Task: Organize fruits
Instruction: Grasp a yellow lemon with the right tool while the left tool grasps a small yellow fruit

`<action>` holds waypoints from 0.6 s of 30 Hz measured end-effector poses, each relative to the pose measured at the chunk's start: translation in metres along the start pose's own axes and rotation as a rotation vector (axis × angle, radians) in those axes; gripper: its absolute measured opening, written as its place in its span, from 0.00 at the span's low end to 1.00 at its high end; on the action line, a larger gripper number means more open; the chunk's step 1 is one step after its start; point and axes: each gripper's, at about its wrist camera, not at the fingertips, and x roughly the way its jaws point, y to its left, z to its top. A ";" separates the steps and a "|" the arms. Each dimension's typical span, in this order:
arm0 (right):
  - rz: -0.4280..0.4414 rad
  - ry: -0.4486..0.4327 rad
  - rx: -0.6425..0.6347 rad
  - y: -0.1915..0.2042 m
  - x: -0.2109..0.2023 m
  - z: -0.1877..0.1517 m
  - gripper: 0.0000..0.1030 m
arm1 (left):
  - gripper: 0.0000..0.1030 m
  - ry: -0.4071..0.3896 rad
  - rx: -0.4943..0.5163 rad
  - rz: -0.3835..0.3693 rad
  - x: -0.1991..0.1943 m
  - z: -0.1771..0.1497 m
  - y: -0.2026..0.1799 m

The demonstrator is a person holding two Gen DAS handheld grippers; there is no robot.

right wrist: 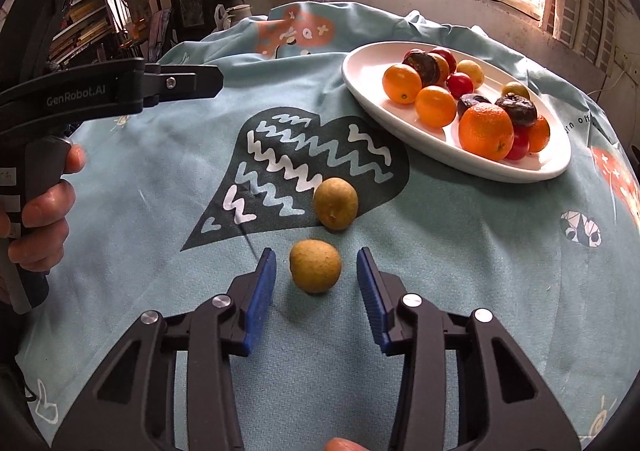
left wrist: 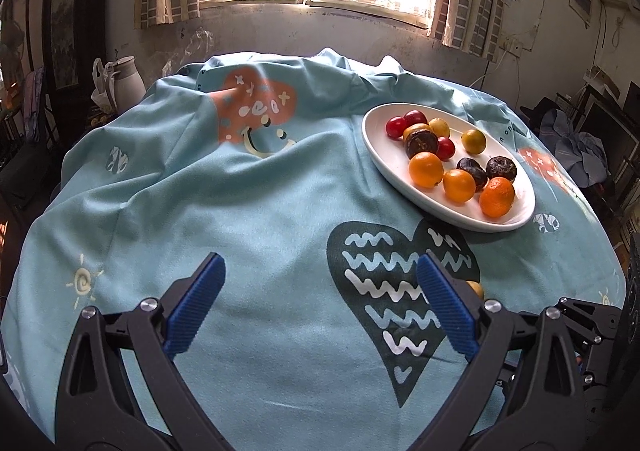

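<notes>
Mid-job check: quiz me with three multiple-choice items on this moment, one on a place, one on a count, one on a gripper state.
1. Where does the near brown fruit lie?
A. on the white plate
B. on the cloth between the right gripper's open fingers
C. clamped in the left gripper

2. How many brown fruits lie on the cloth off the plate in the right wrist view?
A. two
B. none
C. five

3. How does the left gripper stand?
A. shut on an orange
B. shut on nothing
C. open and holding nothing

Answers:
1 B: the fruit rests on the blue tablecloth, centred ahead of the right gripper, with a gap to each blue pad.
2 A: the near one and the far brown fruit lie short of the white plate.
3 C: its pads stand wide apart with only cloth between them.
</notes>
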 end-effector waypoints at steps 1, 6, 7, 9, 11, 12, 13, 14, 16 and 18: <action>-0.001 0.002 0.001 0.000 0.001 0.000 0.40 | 0.95 -0.001 0.001 0.000 0.000 0.000 0.000; -0.009 0.004 0.001 -0.001 0.002 0.000 0.36 | 0.95 0.002 0.003 0.003 0.001 0.000 -0.001; -0.009 0.004 0.001 -0.001 0.002 0.000 0.36 | 0.95 0.002 0.004 0.003 0.001 -0.001 -0.001; -0.010 0.005 0.001 -0.001 0.003 0.000 0.36 | 0.95 0.000 0.004 0.004 0.001 0.000 -0.001; -0.015 0.005 -0.001 -0.001 0.003 0.000 0.35 | 0.95 0.001 0.004 0.004 0.002 -0.001 -0.001; -0.016 0.004 -0.002 0.000 0.003 0.000 0.35 | 0.95 0.002 0.004 0.003 0.001 -0.001 -0.001; -0.018 0.004 -0.003 0.000 0.003 0.000 0.35 | 0.95 0.004 0.004 0.004 0.002 -0.001 -0.001; -0.021 0.004 -0.006 0.000 0.003 0.000 0.34 | 0.95 0.004 0.005 0.004 0.002 -0.001 -0.001; -0.030 0.003 -0.015 0.001 0.003 0.000 0.32 | 0.95 0.003 0.005 0.004 0.002 -0.001 -0.001; -0.027 0.004 -0.020 0.002 0.003 0.000 0.29 | 0.95 0.003 0.005 0.004 0.002 -0.001 -0.001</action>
